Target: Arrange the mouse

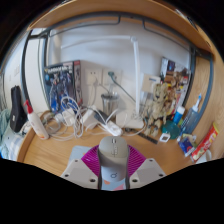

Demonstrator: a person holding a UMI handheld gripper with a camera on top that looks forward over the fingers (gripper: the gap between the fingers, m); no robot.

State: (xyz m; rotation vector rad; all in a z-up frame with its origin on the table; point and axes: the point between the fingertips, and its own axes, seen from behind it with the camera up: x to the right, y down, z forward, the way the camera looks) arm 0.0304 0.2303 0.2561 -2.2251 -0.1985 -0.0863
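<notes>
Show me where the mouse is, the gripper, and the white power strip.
mouse [113, 152]: gripper view, on its grey back, held between the fingers.
gripper [113, 176]: gripper view, midway between the fingertips.
white power strip [38, 124]: gripper view, on its top face, beyond the fingers.

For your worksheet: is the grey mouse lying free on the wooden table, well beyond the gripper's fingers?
No. The grey mouse sits between the gripper fingers, pink pads pressing both its sides.
</notes>
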